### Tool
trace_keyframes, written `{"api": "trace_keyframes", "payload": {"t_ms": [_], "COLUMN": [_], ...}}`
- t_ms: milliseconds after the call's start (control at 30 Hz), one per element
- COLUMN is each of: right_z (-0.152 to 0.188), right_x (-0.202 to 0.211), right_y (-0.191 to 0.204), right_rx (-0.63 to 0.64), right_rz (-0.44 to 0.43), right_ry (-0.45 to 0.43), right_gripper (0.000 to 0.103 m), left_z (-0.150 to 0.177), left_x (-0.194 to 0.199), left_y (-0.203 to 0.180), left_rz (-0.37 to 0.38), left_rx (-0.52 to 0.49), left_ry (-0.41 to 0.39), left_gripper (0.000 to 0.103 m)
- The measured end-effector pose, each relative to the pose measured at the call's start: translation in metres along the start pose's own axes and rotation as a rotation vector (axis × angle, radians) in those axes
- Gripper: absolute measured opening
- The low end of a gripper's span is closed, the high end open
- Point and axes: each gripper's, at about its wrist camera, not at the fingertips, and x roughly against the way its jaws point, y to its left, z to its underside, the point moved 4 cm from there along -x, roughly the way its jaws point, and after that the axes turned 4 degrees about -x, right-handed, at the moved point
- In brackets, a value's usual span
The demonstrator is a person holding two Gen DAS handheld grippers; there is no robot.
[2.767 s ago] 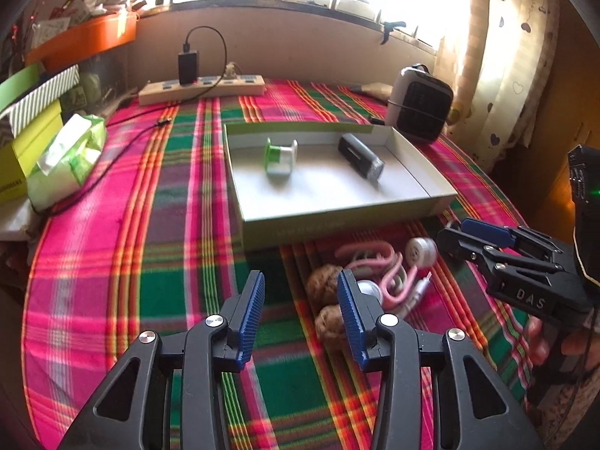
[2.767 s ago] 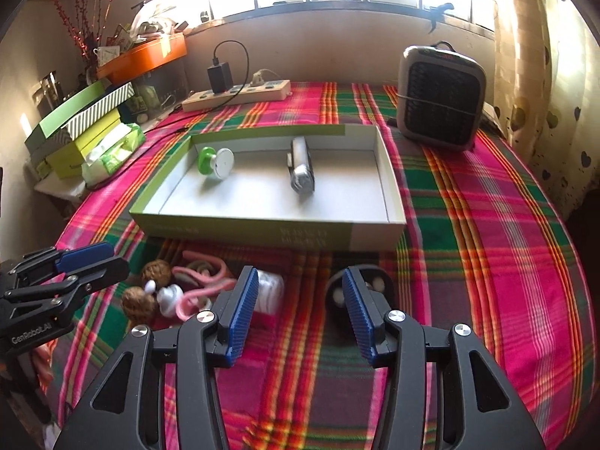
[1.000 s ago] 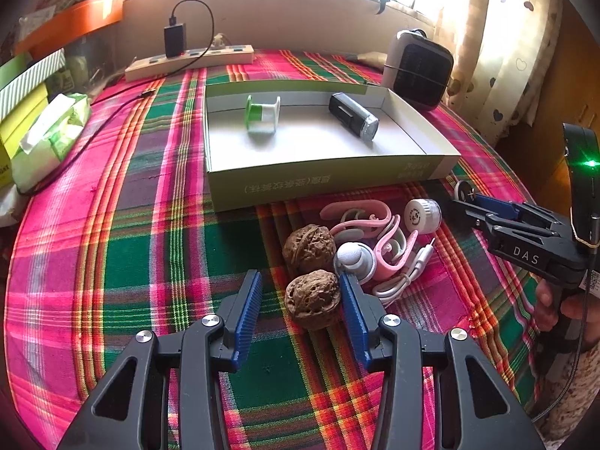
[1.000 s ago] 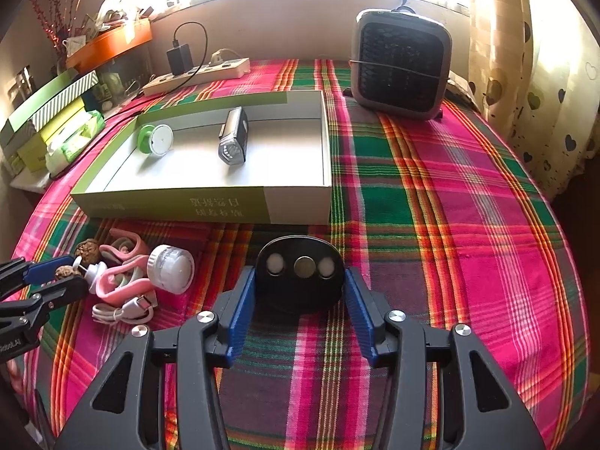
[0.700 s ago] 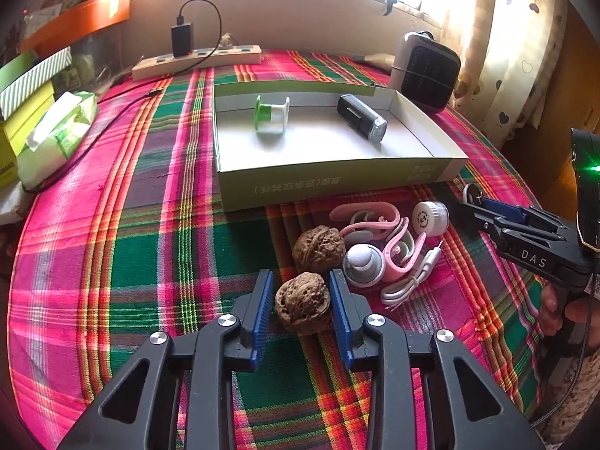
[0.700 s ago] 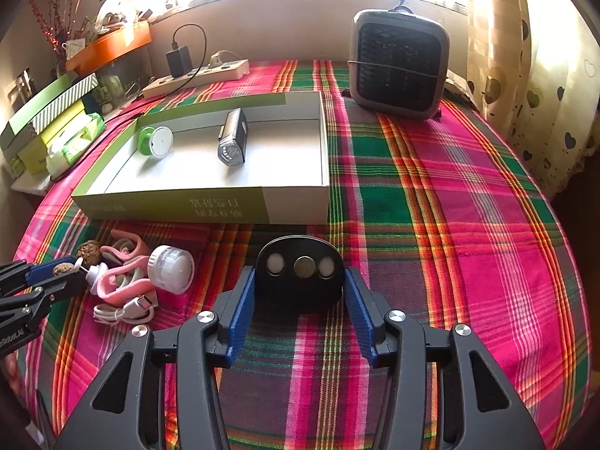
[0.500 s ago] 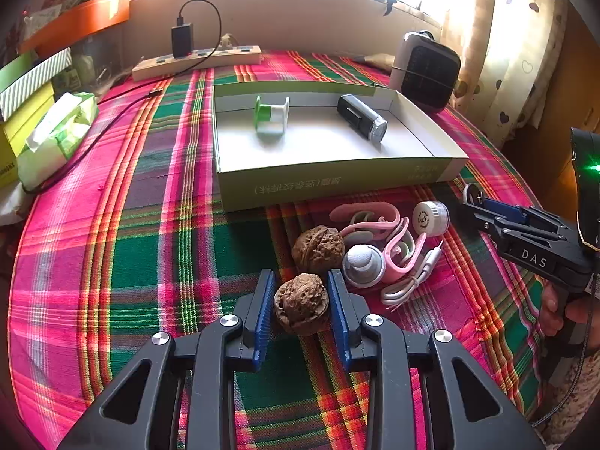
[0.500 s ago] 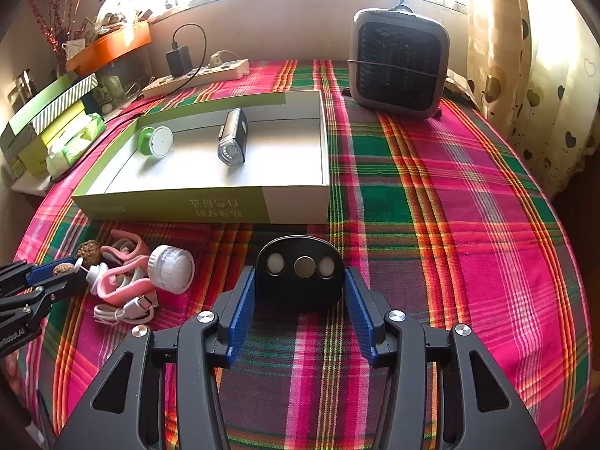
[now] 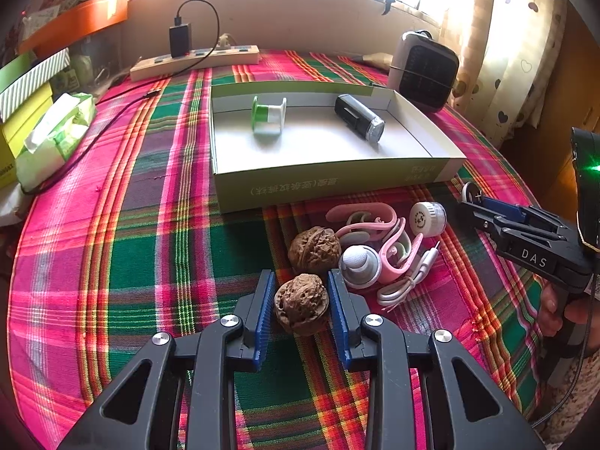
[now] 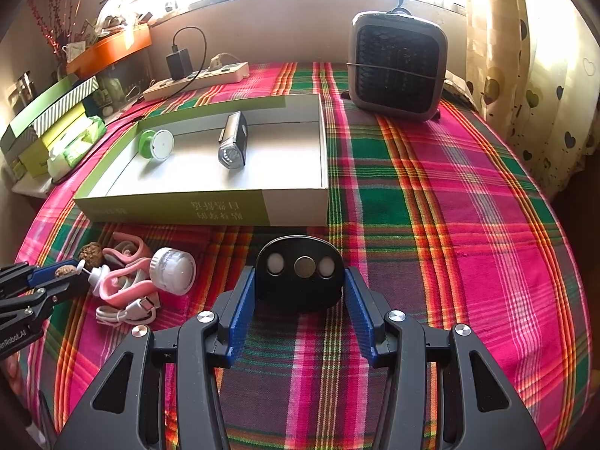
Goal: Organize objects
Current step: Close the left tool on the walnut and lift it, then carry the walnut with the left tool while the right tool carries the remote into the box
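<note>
My left gripper [image 9: 301, 273] is shut on a brown walnut [image 9: 302, 302] that rests on the plaid cloth. A second walnut [image 9: 314, 249] lies just beyond it, beside a small white-and-grey bulb [image 9: 358, 266], pink ear-hook earphones [image 9: 378, 232], a white cable [image 9: 405, 285] and a white round cap [image 9: 427, 218]. My right gripper [image 10: 299, 270] stands open around a black oval device [image 10: 300, 285]; its blue pads sit right at the device's sides. The shallow green-and-white box [image 9: 337, 183] behind holds a green spool [image 9: 268, 114] and a black flashlight [image 9: 360, 118].
A grey heater [image 10: 397, 67] stands at the back right. A power strip [image 9: 195, 58] with a charger lies along the back wall. A tissue pack [image 9: 52, 135] and stacked boxes sit at the left. The table edge drops off at the right by the curtain.
My left gripper's jaws closed in from both sides until the pads met the walnut. The right gripper and the black device between its fingers have not moved.
</note>
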Motion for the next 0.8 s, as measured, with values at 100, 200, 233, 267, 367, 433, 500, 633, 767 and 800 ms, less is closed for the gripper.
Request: {"api": "trace_keyframes", "payload": {"t_ms": [100,200,233,267,367,433,500,633,767,800], "right_z": [0.000,-0.001,-0.001,-0.001,-0.003,-0.005,-0.007,-0.012,-0.018,-0.019], "right_x": [0.001,0.002,0.003,0.004,0.006,0.008,0.009,0.011,0.013,0.013], "right_y": [0.000,0.001,0.001,0.002,0.003,0.003,0.004,0.006,0.007,0.007], "right_rx": [-0.001,-0.002,-0.002,-0.002,-0.002,-0.003,0.000,0.005,0.010,0.011], "right_rz": [-0.003,-0.006,-0.007,-0.008,-0.011,-0.014,-0.014,-0.015,-0.015,-0.015], "right_ry": [-0.002,-0.006,-0.007,-0.010,-0.018,-0.023,-0.028,-0.038,-0.047,-0.050], "right_gripper": [0.048,0.048,0.048,0.048,0.048,0.048,0.048,0.048,0.048,0.048], "left_z": [-0.002,-0.004,-0.005,-0.006,-0.010,-0.013,-0.017,-0.026,-0.036,-0.038], "left_x": [0.003,0.006,0.007,0.008,0.011,0.013,0.015,0.015,0.015,0.015], "left_y": [-0.001,-0.001,0.000,0.000,-0.001,-0.001,-0.001,-0.001,-0.001,-0.002], "left_rz": [-0.001,-0.001,-0.001,-0.001,-0.001,0.000,0.002,0.000,0.002,0.002], "left_rx": [-0.001,0.001,0.003,0.004,0.001,0.000,-0.003,-0.007,-0.011,-0.012], "left_ry": [-0.008,-0.017,-0.019,-0.024,-0.035,-0.044,-0.053,-0.067,-0.081,-0.083], "left_gripper": [0.026,0.026,0.026,0.026,0.026,0.026,0.026,0.026,0.026,0.026]}}
